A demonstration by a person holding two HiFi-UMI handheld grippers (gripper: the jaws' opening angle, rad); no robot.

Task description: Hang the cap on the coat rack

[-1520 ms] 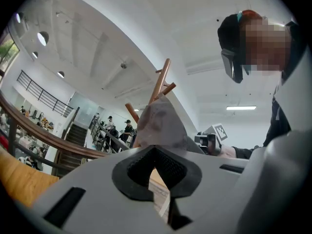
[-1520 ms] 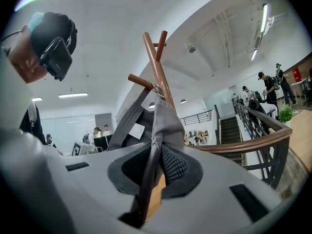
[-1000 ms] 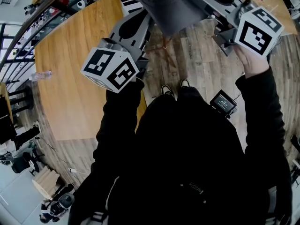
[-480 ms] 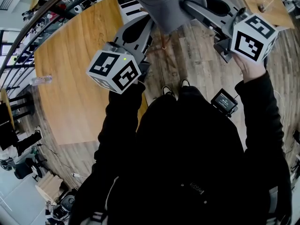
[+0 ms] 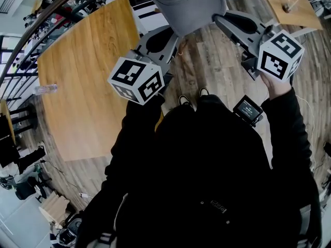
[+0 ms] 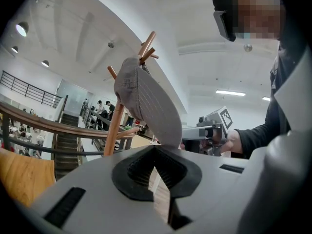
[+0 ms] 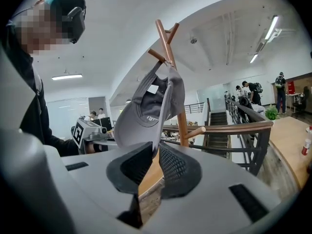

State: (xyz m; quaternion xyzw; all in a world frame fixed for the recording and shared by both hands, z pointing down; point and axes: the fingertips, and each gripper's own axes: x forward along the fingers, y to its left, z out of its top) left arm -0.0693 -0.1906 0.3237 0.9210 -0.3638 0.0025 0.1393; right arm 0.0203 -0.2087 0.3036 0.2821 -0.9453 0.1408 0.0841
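Observation:
A grey cap (image 5: 186,6) hangs by its back opening on an upper peg of the wooden coat rack (image 7: 181,123). In the left gripper view the cap (image 6: 146,101) droops from the rack (image 6: 114,126) and its brim tip runs down into my left gripper (image 6: 156,147), which is shut on it. In the head view the left gripper (image 5: 173,35) reaches under the cap. My right gripper (image 5: 220,18) stands just right of the cap, apart from it. Its jaws are closing with a narrow gap and nothing between them; the cap (image 7: 146,111) hangs just beyond my right gripper (image 7: 155,147).
A large wooden table (image 5: 88,81) lies to the left below, with a plastic bottle (image 5: 46,88) near its edge. A second table (image 5: 287,4) with small items is at the upper right. A railing (image 7: 243,128) and stairs stand behind the rack.
The right gripper has drawn back from the cap, and its jaws no longer reach under it. The left gripper has shifted right, still at the brim.

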